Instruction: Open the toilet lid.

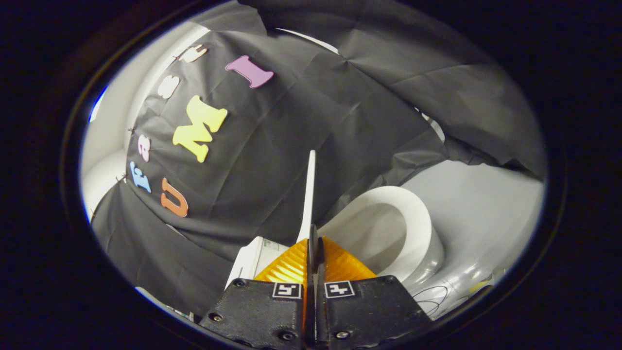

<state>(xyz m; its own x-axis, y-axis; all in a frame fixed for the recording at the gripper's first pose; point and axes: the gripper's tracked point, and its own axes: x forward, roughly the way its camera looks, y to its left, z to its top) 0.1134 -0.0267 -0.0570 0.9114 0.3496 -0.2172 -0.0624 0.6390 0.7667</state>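
The gripper (313, 243) has its two fingers drawn close together, with just a thin slit left between them, and the lid (308, 194) runs straight up out of that slit. The lid is seen edge-on, a thin white blade standing on end, its lower edge caught between the fingertips and its far end rising in front of the black cloth (291, 146) of the booth wall. Both fingers seem to press on it, one from each side. To the right of the fingers, just beyond them, lies the toilet seat (418, 218), a white ring with the bowl (374, 233) open inside it; the lid is lifted well clear of the seat. Left of the fingers, close against them, sits a white block of the toilet's rear part (255, 257); what it is exactly I cannot tell. Beyond the seat, a pale grey floor (486, 204) spreads to the right, and the black cloth hangs over its far edge.
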